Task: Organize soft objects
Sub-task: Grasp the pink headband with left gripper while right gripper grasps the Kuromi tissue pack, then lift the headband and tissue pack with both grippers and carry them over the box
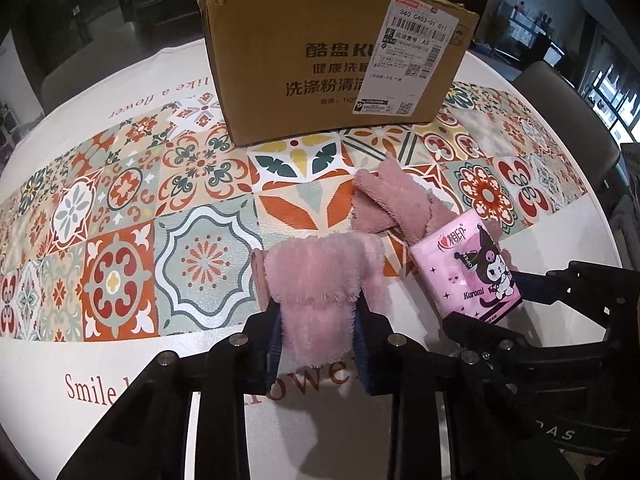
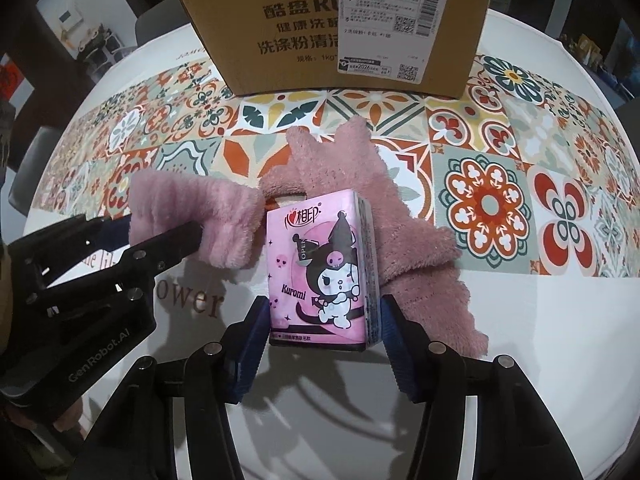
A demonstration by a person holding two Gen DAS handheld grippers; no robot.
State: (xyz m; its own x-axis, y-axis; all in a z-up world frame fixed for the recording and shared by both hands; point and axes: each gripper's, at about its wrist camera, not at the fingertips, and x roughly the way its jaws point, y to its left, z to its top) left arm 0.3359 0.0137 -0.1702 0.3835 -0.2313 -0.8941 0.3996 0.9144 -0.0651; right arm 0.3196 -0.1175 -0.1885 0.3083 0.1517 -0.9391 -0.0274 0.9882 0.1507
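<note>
My left gripper [image 1: 318, 316] is shut on a light pink fluffy cloth [image 1: 320, 280], held above the table; it also shows in the right wrist view [image 2: 192, 220]. My right gripper [image 2: 324, 320] is shut on a pink Kuromi tissue pack [image 2: 322, 272], also seen in the left wrist view [image 1: 472, 276]. A darker pink fluffy cloth [image 2: 380, 208] lies on the table behind the pack, and shows in the left wrist view [image 1: 388, 200]. A cardboard box [image 1: 336, 64] stands at the back, also in the right wrist view [image 2: 340, 28].
The round table has a white cloth with a band of coloured tile patterns [image 1: 132, 200] and printed words near the front. Chairs [image 1: 568, 112] stand around the far side. The box's top opening is not visible.
</note>
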